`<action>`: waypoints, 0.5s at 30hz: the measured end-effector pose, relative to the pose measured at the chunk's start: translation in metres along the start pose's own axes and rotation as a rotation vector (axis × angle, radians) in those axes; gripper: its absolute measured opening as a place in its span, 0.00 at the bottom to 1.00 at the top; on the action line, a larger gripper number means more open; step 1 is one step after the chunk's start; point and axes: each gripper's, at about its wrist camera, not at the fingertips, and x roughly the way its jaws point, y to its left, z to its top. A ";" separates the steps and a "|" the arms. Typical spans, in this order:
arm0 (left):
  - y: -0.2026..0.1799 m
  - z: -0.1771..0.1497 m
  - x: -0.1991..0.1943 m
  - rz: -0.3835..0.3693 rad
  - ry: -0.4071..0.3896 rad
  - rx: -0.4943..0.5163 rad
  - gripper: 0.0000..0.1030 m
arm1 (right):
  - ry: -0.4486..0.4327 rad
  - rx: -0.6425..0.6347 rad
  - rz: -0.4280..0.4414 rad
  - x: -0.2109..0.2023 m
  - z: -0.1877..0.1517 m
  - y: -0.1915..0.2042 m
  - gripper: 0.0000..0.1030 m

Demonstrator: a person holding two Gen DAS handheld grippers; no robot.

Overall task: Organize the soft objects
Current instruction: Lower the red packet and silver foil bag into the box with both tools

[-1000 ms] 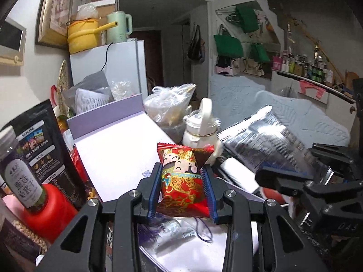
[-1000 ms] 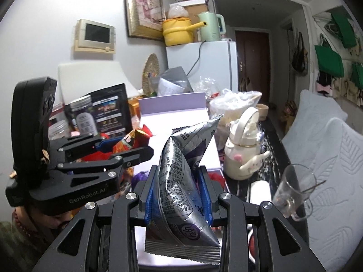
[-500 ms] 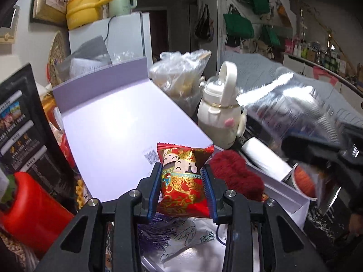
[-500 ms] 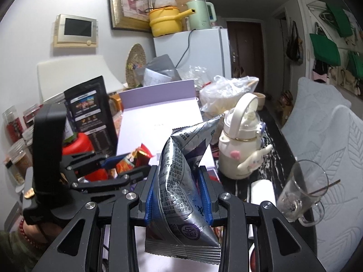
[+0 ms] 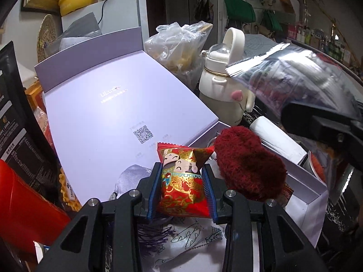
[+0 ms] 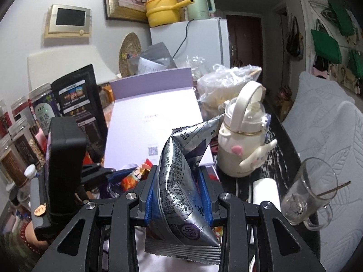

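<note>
My left gripper (image 5: 182, 189) is shut on a small red snack packet (image 5: 183, 185) with cartoon figures, held low over an open white box (image 5: 301, 176). A fuzzy dark red soft item (image 5: 247, 165) lies in the box just right of the packet. My right gripper (image 6: 179, 192) is shut on a silver foil snack bag (image 6: 181, 176), held upright. In the left wrist view that bag (image 5: 295, 79) hangs at the right, above the box. In the right wrist view the left gripper (image 6: 122, 174) and the red packet (image 6: 136, 174) sit at the lower left.
The box's lavender lid (image 5: 118, 117) stands open behind. A white kettle-shaped bottle (image 6: 242, 145), a clear plastic bag (image 5: 179, 43), a glass mug (image 6: 310, 190) and a white roll (image 6: 265, 192) are to the right. A black pouch (image 6: 79, 104), jars (image 6: 20, 145) and a red container (image 5: 20, 204) crowd the left.
My left gripper has moved forward and down over the box with the red packet; the fuzzy red item has come into view. My right gripper has moved forward a little, holding the silver bag.
</note>
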 end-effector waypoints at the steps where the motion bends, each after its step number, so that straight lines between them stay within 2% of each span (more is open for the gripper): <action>1: -0.001 -0.001 0.001 -0.001 0.000 0.000 0.34 | 0.005 0.004 0.002 0.002 -0.001 -0.002 0.33; 5: 0.000 -0.001 0.005 -0.008 0.004 -0.012 0.34 | 0.025 0.023 0.011 0.011 -0.003 -0.008 0.33; 15: 0.009 0.001 0.012 -0.045 0.027 -0.035 0.34 | 0.112 0.079 0.110 0.042 -0.018 -0.013 0.33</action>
